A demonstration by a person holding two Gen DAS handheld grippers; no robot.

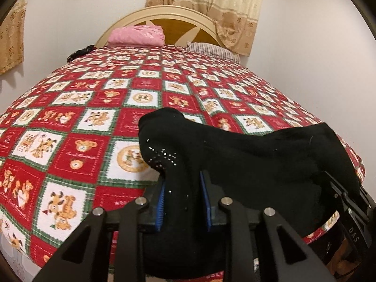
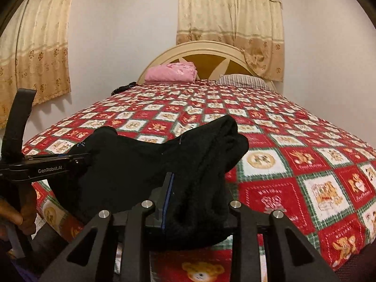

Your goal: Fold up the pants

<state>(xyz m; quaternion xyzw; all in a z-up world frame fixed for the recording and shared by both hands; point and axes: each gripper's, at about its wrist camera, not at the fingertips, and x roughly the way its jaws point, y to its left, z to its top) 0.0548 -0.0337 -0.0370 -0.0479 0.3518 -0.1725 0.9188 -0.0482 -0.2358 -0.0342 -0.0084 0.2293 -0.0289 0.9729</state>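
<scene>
Pants point(image 1: 246, 164), black, hanging bunched between both grippers above near edge of bed quilt point(image 1: 82, 122). Left gripper point(image 1: 183, 202) pinching narrow on rhinestone-dotted fold, blue pads point(image 1: 159, 208) pressing cloth. Right gripper point(image 2: 195, 202) clamping narrow on other bunched end, cloth draping over right finger. Sagging in middle, lifting clear of quilt. Pink folded cloth point(image 2: 171, 71), striped pillow point(image 2: 242, 80) lying by headboard point(image 2: 211, 47), well apart.

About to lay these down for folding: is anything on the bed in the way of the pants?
Nothing visible. Both grippers hold the black pants over bare quilt; the pink bundle lies far off by the headboard.
</scene>
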